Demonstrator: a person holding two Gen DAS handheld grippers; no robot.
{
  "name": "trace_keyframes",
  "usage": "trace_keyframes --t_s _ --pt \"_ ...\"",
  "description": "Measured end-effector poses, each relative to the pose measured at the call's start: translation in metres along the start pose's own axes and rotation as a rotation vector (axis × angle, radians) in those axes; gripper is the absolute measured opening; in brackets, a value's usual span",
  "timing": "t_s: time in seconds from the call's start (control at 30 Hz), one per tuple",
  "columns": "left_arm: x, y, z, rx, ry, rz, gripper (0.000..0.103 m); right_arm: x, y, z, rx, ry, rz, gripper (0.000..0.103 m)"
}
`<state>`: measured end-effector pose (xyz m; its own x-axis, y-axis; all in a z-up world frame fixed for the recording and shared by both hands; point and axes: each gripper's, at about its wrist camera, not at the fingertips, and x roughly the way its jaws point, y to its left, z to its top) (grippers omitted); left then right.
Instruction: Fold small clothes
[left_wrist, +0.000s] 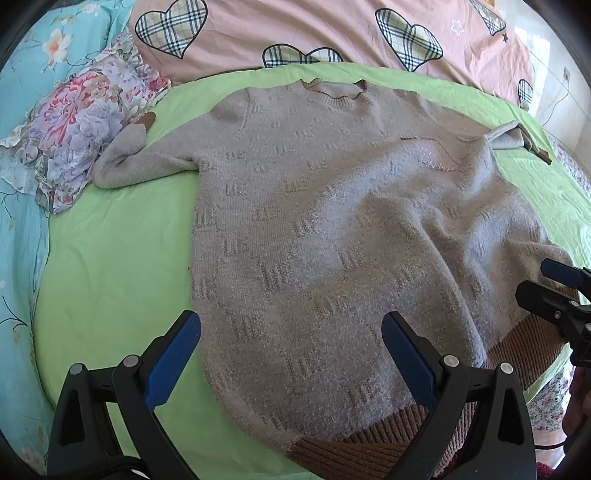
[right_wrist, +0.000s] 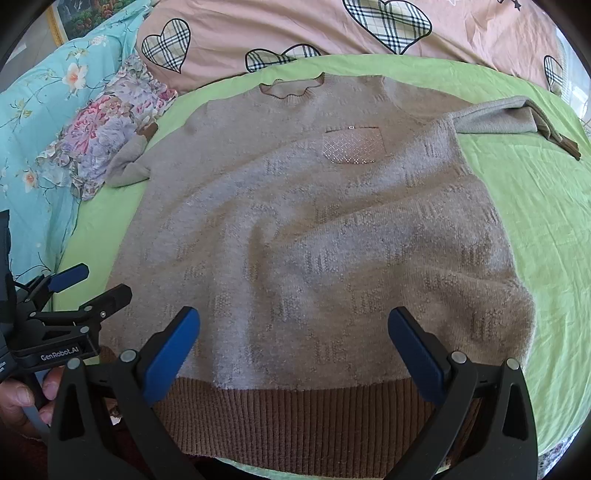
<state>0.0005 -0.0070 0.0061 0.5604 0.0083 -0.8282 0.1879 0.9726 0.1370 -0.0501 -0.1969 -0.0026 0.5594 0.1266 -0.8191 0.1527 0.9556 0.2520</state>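
A beige-grey knitted sweater (left_wrist: 332, 229) (right_wrist: 314, 240) with a brown ribbed hem (right_wrist: 295, 417) lies face up on a green sheet (left_wrist: 110, 258), neck away from me, both sleeves spread sideways. A shiny chest pocket (right_wrist: 352, 147) shows near the collar. My left gripper (left_wrist: 291, 332) hovers open over the hem's left part, nothing between its blue pads. My right gripper (right_wrist: 293, 328) stands open above the middle of the hem, also empty. In the right wrist view the left gripper (right_wrist: 88, 280) appears at the left edge, held by a hand (right_wrist: 22, 398).
A floral pillow (left_wrist: 81, 122) lies under the left sleeve's cuff. A pink quilt with plaid hearts (left_wrist: 295, 33) is bunched behind the collar. Turquoise flowered bedding (left_wrist: 22, 221) runs along the left side. The bed's near edge is just below the hem.
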Motion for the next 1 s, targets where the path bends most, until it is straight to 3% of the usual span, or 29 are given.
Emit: trace_keyframes --t_s 0.3,0.5,0.77,1.0 --pt "0.006 -0.001 0.005 -0.027 -0.010 -0.077 0.099 0.001 -0.003 0.003 -0.024 0.005 -0.054 0.102" --pt "0.018 0.004 0.014 -0.061 0.014 -0.135 0.099 0.006 -0.013 0.008 0.016 0.010 -0.036 0.102" --pt "0.035 0.010 0.034 -0.096 0.046 -0.142 0.099 0.007 -0.038 0.019 0.062 -0.026 -0.025 0.102" --pt "0.050 0.017 0.064 -0.116 0.035 -0.113 0.099 -0.005 -0.089 0.047 0.132 -0.094 -0.038 0.101"
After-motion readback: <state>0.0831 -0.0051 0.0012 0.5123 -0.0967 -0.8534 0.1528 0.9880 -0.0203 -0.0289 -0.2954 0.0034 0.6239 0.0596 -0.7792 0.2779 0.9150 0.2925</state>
